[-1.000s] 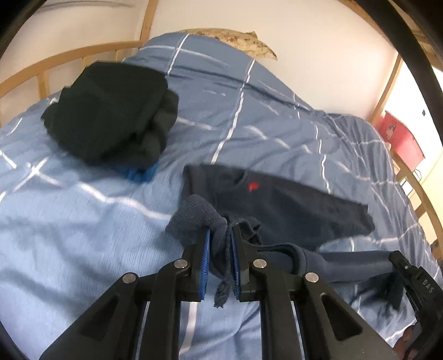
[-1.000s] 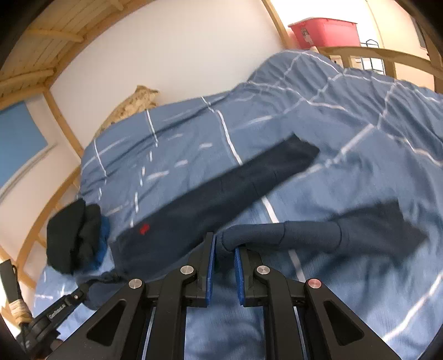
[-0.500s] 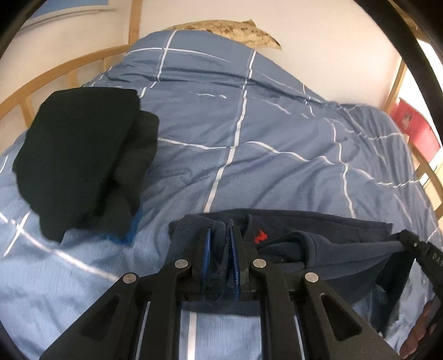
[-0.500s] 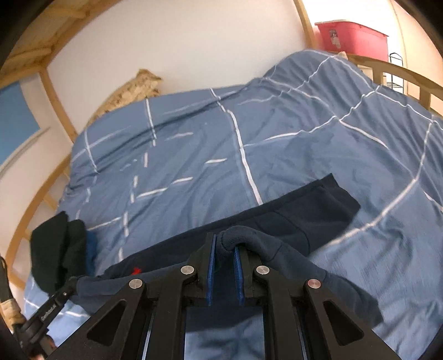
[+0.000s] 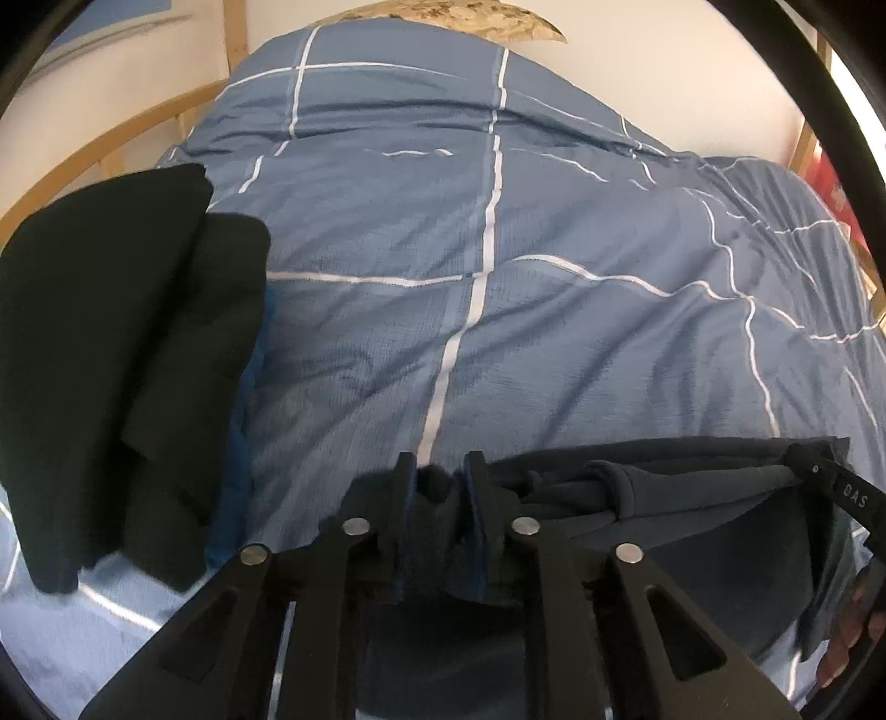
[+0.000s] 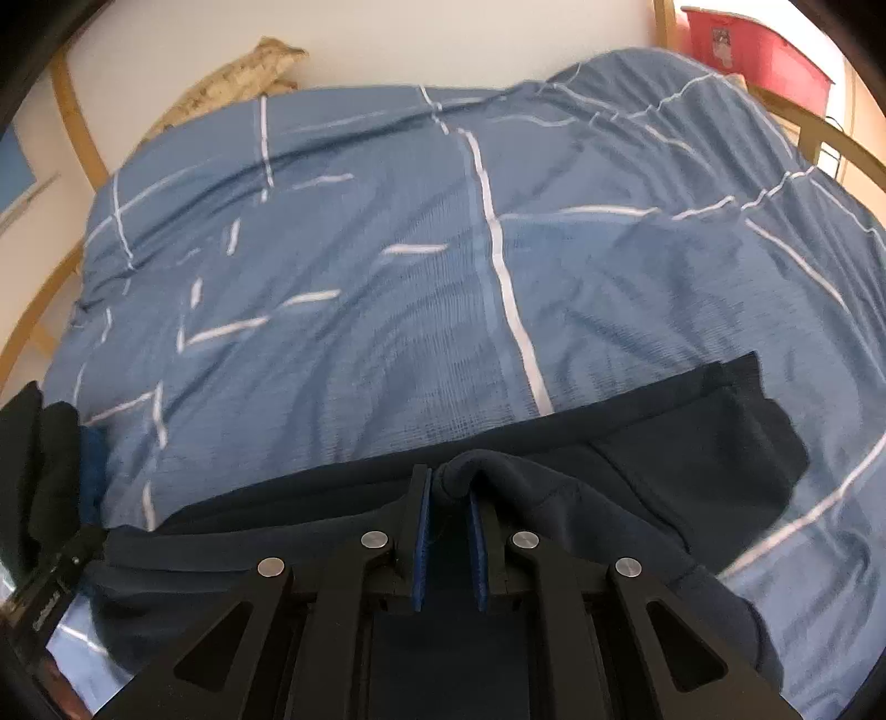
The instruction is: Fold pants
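Left wrist view first: the left gripper (image 5: 437, 487) is clamping a bunched fold of the navy pants (image 5: 692, 498), its jaws nearly closed with dark fabric wedged between the blue pads. The garment is stretching away to the right, lying low across the near edge of the blue checked duvet (image 5: 498, 266). A pile of black clothes (image 5: 122, 354) is sitting on the duvet to the left, just beside the gripper. Over in the right wrist view, the right gripper (image 6: 448, 498) is pinching a rounded fold of the pants (image 6: 692, 443) at its fingertips, jaws narrowly apart around the cloth. A red bin (image 6: 758, 50) is showing beyond the bed, and a patterned pillow (image 6: 238, 77) is leaning against the wall.
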### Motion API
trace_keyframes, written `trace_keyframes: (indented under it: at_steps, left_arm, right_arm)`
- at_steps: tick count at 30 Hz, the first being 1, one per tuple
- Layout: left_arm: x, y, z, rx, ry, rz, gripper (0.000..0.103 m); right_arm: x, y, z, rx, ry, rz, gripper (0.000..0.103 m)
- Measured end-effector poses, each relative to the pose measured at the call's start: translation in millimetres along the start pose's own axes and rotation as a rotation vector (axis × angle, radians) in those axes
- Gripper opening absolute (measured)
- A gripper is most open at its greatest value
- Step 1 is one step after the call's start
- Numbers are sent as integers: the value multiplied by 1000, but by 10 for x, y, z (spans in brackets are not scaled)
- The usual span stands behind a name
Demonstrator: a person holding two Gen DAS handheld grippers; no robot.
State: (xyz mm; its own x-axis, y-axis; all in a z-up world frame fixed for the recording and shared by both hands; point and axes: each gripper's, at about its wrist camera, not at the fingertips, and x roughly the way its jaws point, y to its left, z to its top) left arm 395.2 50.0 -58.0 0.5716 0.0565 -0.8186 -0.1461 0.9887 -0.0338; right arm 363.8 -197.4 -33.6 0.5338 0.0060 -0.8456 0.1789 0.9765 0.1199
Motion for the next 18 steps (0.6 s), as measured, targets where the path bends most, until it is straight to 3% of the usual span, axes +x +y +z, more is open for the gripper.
trace_keyframes:
  at_steps: [6,11,14,18]
  left_arm:
    - [133,12,76,32,12,39,42]
    - [238,0,140,62,41,83,56]
    - [253,-11,190,89,55,103,57]
    - [-11,-97,247,149,-34,142,58]
  right_arm:
    - [280,15,68,15,71,-7,17]
    - [424,97,131,-12,134,1,37]
    - [440,124,163,-11,163,-4,39]
    - [379,116,235,9,191,23,45]
